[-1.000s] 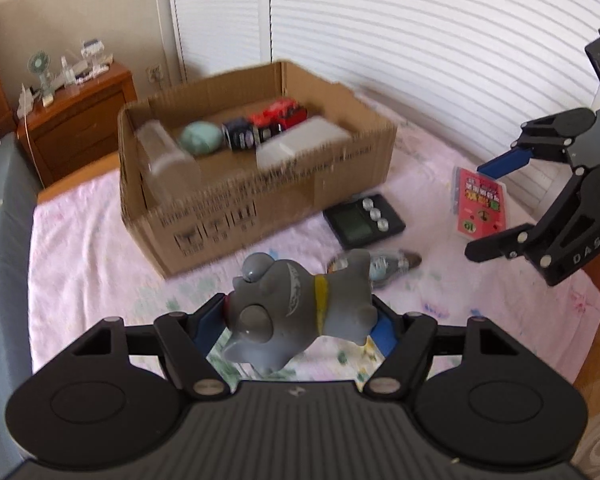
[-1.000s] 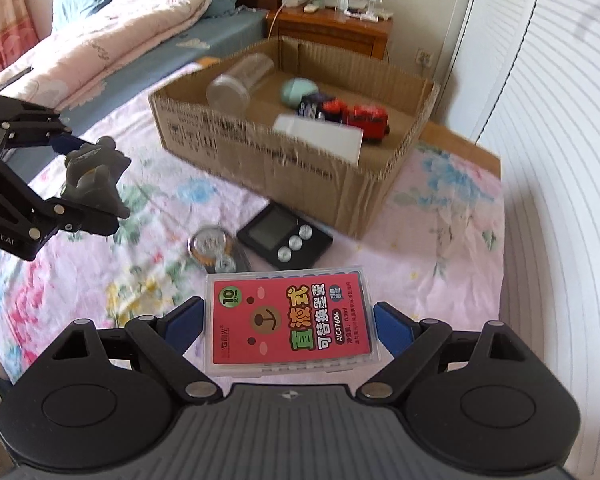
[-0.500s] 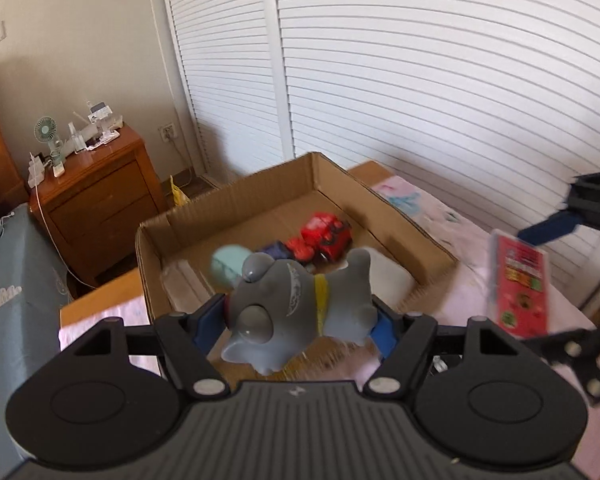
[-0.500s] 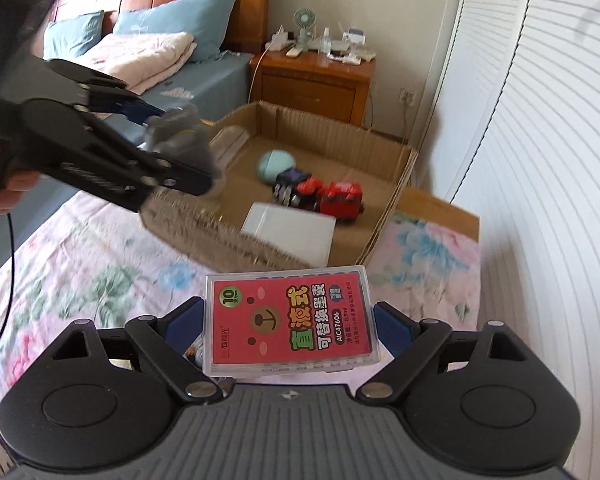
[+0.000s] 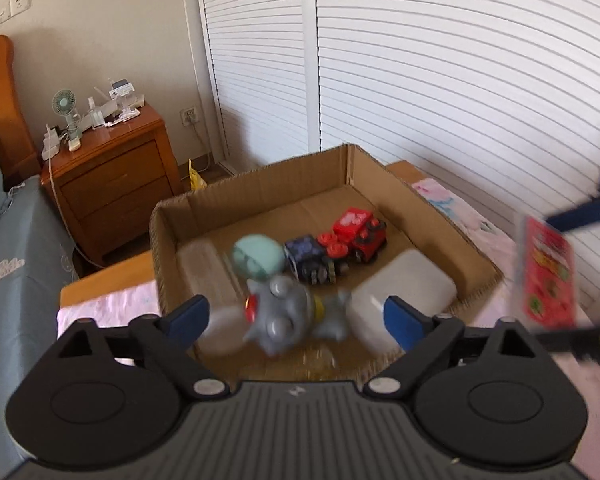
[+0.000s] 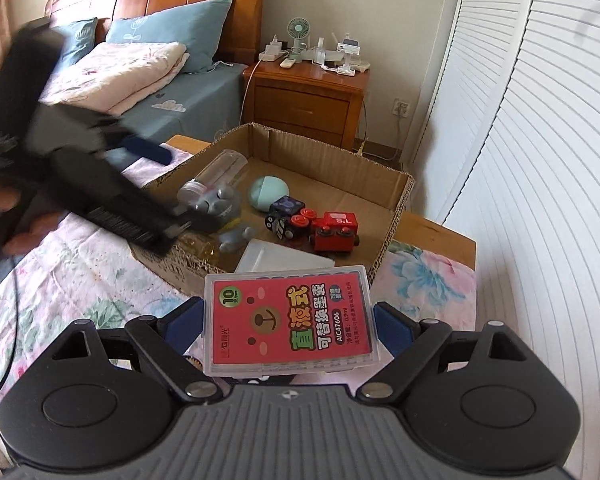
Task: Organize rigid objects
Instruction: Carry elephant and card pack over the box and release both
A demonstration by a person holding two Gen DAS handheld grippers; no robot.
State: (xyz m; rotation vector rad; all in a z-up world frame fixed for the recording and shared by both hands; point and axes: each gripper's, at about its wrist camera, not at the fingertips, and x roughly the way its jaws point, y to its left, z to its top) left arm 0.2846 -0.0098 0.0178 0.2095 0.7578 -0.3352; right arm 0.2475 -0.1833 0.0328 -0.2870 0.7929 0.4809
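My left gripper is open over the near side of the cardboard box. The grey toy dog is blurred between its spread fingers, loose and inside the box; it also shows in the right wrist view. My right gripper is shut on a red refill case and holds it just short of the box. The case shows at the right of the left wrist view.
The box holds a red toy train, a dark train car, a teal egg-shaped thing, a clear jar and a white case. A wooden nightstand and white louvred doors stand behind. A bed lies at the left.
My left gripper has opened and let the grey toy dog go into the box. My right gripper has moved closer to the box with the red case.
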